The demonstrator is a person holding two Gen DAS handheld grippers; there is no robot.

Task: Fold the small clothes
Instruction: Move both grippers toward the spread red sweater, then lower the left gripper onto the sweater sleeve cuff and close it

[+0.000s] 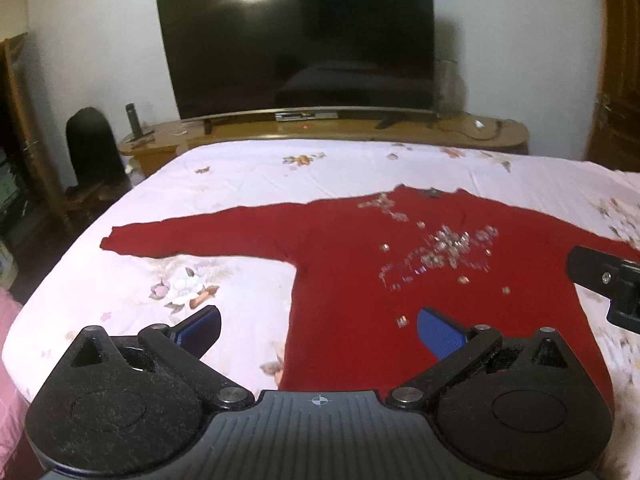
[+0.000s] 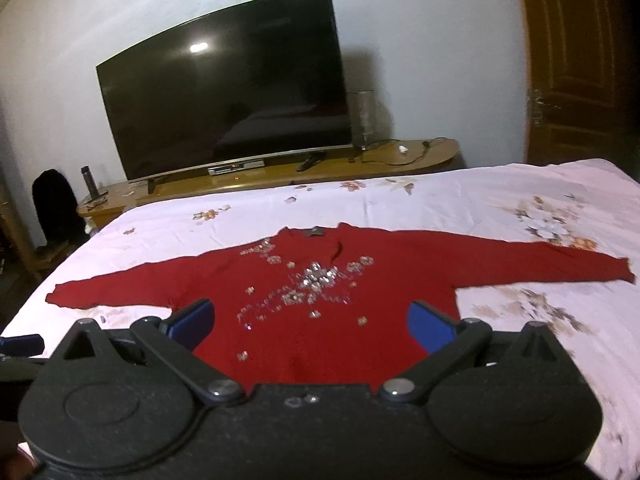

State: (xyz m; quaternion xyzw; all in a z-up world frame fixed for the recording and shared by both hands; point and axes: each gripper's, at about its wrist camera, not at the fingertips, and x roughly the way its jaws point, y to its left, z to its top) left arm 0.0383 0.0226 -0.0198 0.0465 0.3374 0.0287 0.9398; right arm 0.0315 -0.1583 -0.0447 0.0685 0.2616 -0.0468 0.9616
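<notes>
Low in both frames, I see my left gripper (image 1: 318,326) and right gripper (image 2: 310,320) hovering over the hem end, jaws spread wide, holding nothing. Mid-frame, the red sweater (image 2: 320,320) lies flat on the floral bedsheet (image 2: 480,208), sleeves stretched to each side, with silvery sequins (image 2: 316,280) scattered across its chest.

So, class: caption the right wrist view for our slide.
Open right gripper hovers over a red top spread flat on the bed.
</notes>
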